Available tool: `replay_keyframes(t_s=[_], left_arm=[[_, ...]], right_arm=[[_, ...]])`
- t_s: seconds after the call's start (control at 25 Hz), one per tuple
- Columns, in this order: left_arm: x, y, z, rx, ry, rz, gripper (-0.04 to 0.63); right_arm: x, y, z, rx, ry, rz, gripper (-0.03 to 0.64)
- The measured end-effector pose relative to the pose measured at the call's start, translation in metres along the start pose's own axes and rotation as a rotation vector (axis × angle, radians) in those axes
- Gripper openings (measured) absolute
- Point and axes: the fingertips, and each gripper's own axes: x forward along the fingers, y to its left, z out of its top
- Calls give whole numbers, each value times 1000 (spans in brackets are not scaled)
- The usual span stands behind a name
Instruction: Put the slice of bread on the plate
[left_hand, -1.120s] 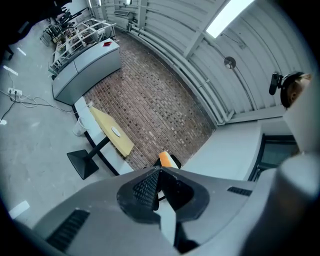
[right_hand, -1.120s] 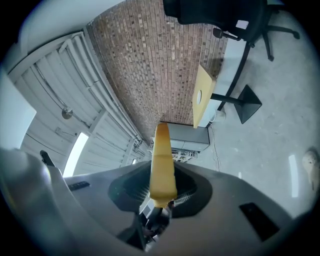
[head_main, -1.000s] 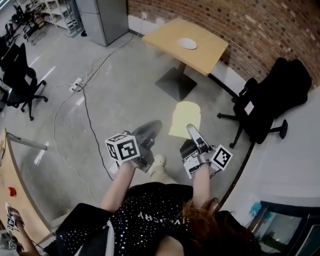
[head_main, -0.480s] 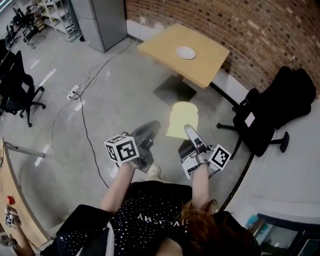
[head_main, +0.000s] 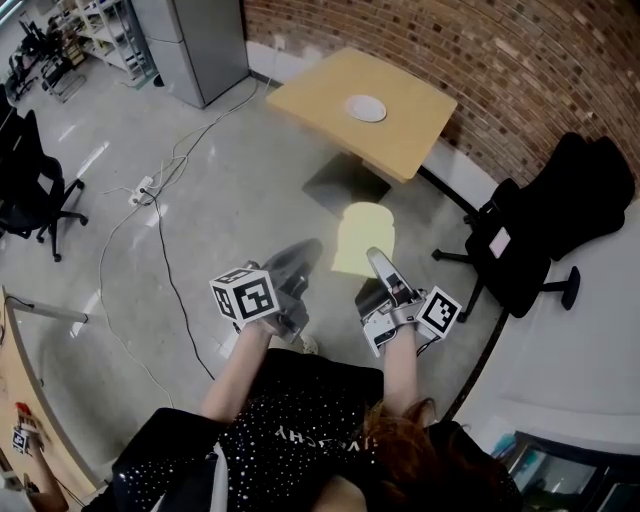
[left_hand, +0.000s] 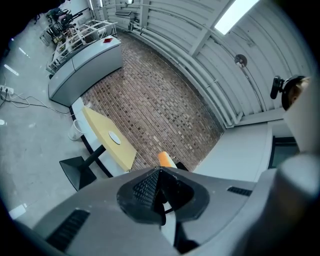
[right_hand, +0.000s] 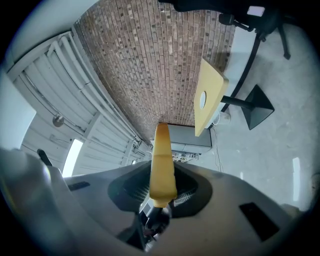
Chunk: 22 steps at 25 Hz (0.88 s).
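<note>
A pale yellow slice of bread (head_main: 362, 236) is held out level over the floor, with my right gripper (head_main: 374, 256) shut on its near edge. In the right gripper view the slice of bread (right_hand: 161, 167) shows edge-on between the jaws. The white plate (head_main: 367, 108) lies on a yellow wooden table (head_main: 320, 95) ahead by the brick wall, some way beyond the bread. My left gripper (head_main: 303, 256) is held beside the right one, its jaws shut with nothing between them. In the left gripper view the plate (left_hand: 114, 138) sits far ahead.
A black office chair (head_main: 545, 205) stands to the right of the table. Cables and a power strip (head_main: 140, 190) trail over the grey floor on the left. A grey cabinet (head_main: 195, 40) stands at the back left, and another black chair (head_main: 30, 175) at the far left.
The person has walked towards the table, so table and plate sit nearer and lower in the head view. Both grippers keep their pose; the bread stays gripped.
</note>
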Motion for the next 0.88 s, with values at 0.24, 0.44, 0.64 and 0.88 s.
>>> replay_keyframes(t_s=[0.24,0.44,0.64,0.88], left_arm=[[4,1,3,13,-1,2,9],[5,3,5,8,-4,16,9],[9,14,15,-7,-16,32,9],[31,25,30,-18,-16,11,9]], right_arm=[[-2,-4,1,15,-16,-6,95],[4,-13,4,42,-21,-18,95],[22,-7,10,40,-10,6,95],[38,-12,24,19,-10,-11,95]])
